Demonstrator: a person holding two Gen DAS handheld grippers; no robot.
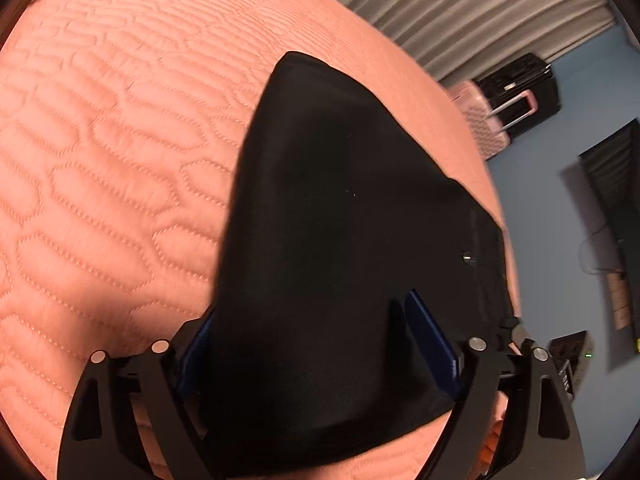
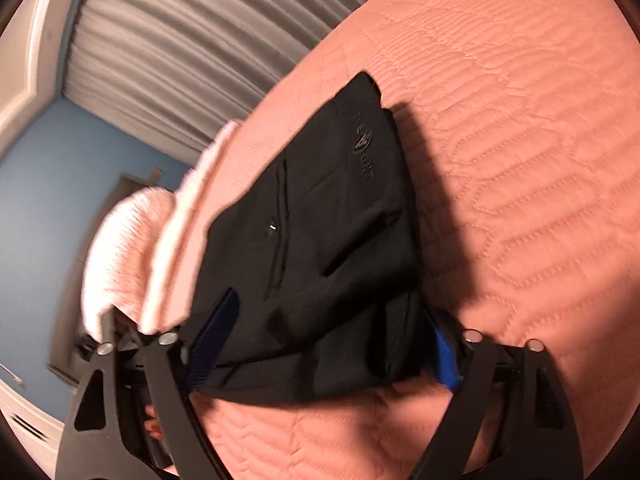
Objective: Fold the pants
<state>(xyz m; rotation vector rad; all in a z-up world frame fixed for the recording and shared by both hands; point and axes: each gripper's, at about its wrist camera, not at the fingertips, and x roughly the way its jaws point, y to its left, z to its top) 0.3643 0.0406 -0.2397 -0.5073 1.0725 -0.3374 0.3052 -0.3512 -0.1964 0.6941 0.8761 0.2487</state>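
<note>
In the left wrist view the left gripper (image 1: 316,344) sits nearest, its black arms spread wide and its blue pads (image 1: 430,340) standing apart with the near end of the black pants (image 1: 340,208) lying between them. The right pad shows clear of the cloth; the left one is partly hidden behind it, so the jaws read as apart, not clamped. The pants lie folded on the salmon quilted bedspread (image 1: 112,160), narrowing to a corner at the far end, with a small metal stud on the right side of the fabric.

In the right wrist view the right gripper (image 2: 332,340) straddles the near edge of the same pants (image 2: 332,208) — blue pads show on both sides of the bundle. The cloth fills the gap between them, but whether the pads press on it I cannot tell. A faint logo shows on the fabric toward its far end, and a dark shadow falls on the bedspread (image 2: 520,160) to the right of the pants.

Farther off — beyond the bed's edge — are pale pleated curtains (image 1: 460,12), a blue wall (image 1: 536,208) and a black suitcase (image 1: 520,80) beside a pink one.
</note>
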